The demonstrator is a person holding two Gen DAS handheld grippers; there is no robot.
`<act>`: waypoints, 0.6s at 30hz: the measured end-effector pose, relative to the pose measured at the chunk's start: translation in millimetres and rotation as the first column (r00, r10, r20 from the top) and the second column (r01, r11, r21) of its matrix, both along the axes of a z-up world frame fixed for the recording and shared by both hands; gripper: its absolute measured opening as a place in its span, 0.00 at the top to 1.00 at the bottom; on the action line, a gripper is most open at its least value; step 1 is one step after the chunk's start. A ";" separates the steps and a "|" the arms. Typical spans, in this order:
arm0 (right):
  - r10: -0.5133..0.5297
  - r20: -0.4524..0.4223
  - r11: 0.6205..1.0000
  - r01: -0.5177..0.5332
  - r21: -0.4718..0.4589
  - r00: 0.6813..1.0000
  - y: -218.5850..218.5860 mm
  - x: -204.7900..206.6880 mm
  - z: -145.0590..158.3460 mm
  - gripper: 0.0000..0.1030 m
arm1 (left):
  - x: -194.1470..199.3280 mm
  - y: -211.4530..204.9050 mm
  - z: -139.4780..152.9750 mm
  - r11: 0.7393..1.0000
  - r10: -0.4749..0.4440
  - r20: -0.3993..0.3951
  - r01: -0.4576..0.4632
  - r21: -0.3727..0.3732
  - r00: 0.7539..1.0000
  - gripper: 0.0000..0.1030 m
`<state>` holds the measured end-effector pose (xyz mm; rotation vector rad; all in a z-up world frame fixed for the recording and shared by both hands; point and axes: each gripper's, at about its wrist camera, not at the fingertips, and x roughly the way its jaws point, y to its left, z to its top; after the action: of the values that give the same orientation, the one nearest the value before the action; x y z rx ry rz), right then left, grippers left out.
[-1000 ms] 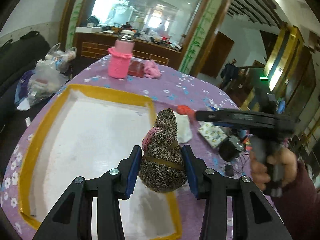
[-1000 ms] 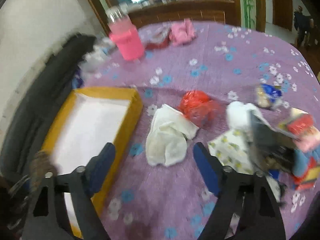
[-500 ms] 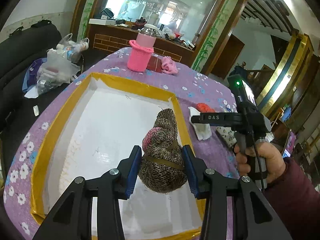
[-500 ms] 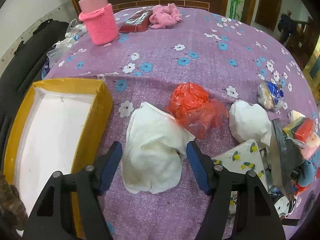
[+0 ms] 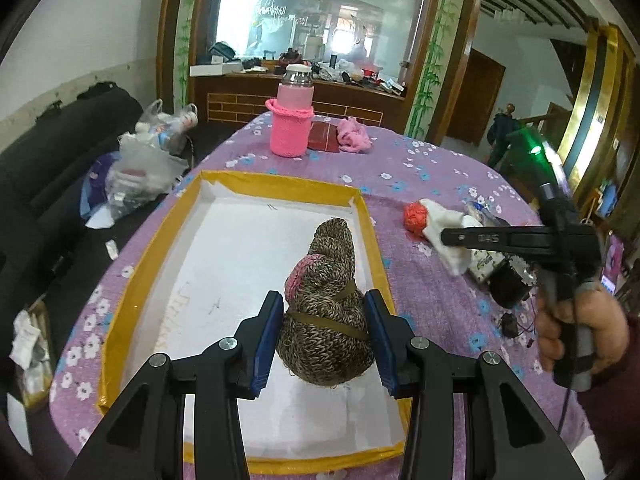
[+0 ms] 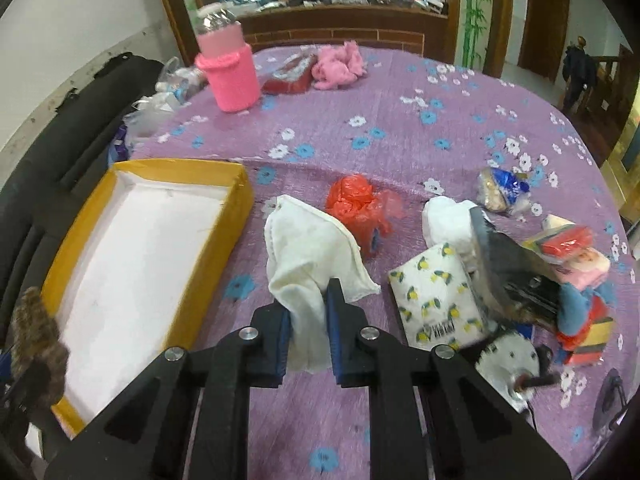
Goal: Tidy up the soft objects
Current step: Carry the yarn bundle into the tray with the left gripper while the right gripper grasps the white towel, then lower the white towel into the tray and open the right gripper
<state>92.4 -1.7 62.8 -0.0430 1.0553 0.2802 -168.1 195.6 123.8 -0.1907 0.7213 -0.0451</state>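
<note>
My left gripper (image 5: pixel 324 300) is shut on a brown knitted bundle (image 5: pixel 332 264) with a pink patch, held above the white tray with a yellow rim (image 5: pixel 280 186). In the right wrist view the bundle (image 6: pixel 34 332) shows at the far left edge. My right gripper (image 6: pixel 308 304) has its jaws closing, and its blue pads press on a white cloth (image 6: pixel 308 248) just right of the tray (image 6: pixel 236 208). The cloth hangs up off the purple tablecloth. The left wrist view shows the right gripper (image 5: pixel 448 236) held by a hand, with the white cloth (image 5: pixel 444 216) at its tip.
A red plastic bag (image 6: pixel 356 204), a white wad (image 6: pixel 448 220), a lemon-print tissue pack (image 6: pixel 436 292) and several colourful soft toys (image 6: pixel 580 280) crowd the right side. A pink-sleeved bottle (image 5: pixel 291 128) and pink fluff (image 5: pixel 354 140) stand at the far edge. Plastic bags (image 5: pixel 136 168) lie on a black sofa to the left.
My right gripper came down around the white cloth, shut on it and raised it off the table. The left gripper kept its grip on the knitted bundle and drew back over the tray.
</note>
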 end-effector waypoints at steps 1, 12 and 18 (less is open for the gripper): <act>0.008 0.013 1.000 -0.008 0.005 1.000 0.6 -5.4 6.0 0.87 | -2.6 -3.8 1.9 1.000 0.002 0.002 -0.002 0.013 1.000 0.60; 0.084 0.078 0.995 -0.088 0.042 0.993 24.7 -32.1 38.8 0.87 | -25.7 -37.9 21.2 0.984 0.024 0.061 -0.034 0.174 0.998 0.66; 0.114 0.071 0.991 -0.118 0.062 0.991 42.1 -27.9 38.3 0.86 | -24.0 -36.0 21.4 0.979 0.020 0.076 -0.035 0.200 0.997 0.67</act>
<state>64.5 40.4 101.1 -0.0542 0.9770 0.4159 -192.1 159.6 145.2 -0.0049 0.6454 0.0470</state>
